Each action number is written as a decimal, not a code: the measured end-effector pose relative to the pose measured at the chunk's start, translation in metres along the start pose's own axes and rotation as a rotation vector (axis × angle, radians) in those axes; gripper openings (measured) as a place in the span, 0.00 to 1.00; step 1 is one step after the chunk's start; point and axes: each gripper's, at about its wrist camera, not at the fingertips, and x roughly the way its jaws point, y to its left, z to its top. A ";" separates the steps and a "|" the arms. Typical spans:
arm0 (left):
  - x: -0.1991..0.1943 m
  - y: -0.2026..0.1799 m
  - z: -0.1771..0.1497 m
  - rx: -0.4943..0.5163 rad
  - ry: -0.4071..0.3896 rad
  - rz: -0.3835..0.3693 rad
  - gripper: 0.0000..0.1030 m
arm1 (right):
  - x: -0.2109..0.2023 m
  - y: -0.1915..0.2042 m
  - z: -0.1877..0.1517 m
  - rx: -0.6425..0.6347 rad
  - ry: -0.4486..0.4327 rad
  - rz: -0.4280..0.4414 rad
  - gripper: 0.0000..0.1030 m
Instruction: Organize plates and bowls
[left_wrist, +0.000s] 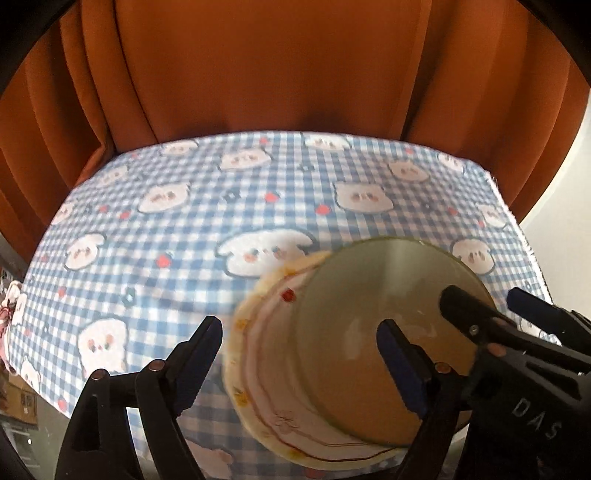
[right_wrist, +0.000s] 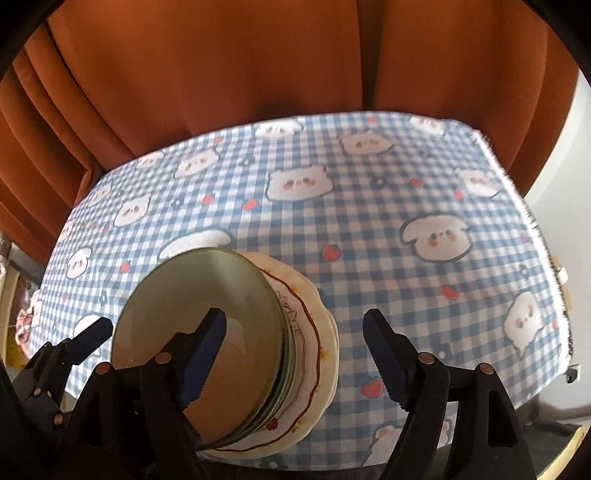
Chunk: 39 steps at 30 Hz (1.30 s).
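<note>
- An orange curtain (left_wrist: 258, 62) fills the upper half of both views, hanging in vertical folds behind the table.
- A blue-and-white checked tablecloth (left_wrist: 177, 236) with cartoon animal faces and small red fruits covers the table across the middle of both frames; its frayed right edge shows at the right side of the right wrist view.
- A stack of dishes sits on the cloth near the table's front edge: lower right in the left wrist view, lower left in the right wrist view.
- The bottom of the stack is a cream plate (right_wrist: 327, 354) with small yellow marks on its rim.
- On it lies a white plate (right_wrist: 304, 328) with a wavy dark red rim line.
- On top sit green bowls (right_wrist: 199, 291), nested; several rims show at the stack's edge, their count unclear.
- The left gripper (left_wrist: 299, 328) has its jaws spread wide, 1 finger left of the stack and the other over the top bowl; the pads press on nothing.
- The right gripper (right_wrist: 293, 325) is likewise spread wide, 1 finger over the top bowl and 1 right of the stack, gripping nothing.
- Each gripper's tips also show in the other's view, at the lower outer edge.
</note>
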 end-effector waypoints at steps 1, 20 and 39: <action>-0.006 0.007 -0.001 0.002 -0.027 0.002 0.86 | -0.004 0.002 0.000 -0.002 -0.022 -0.017 0.78; -0.066 0.159 -0.075 0.029 -0.231 0.071 1.00 | -0.053 0.142 -0.087 -0.020 -0.281 -0.093 0.97; -0.086 0.203 -0.116 0.066 -0.252 0.088 1.00 | -0.061 0.194 -0.140 0.014 -0.275 -0.092 0.98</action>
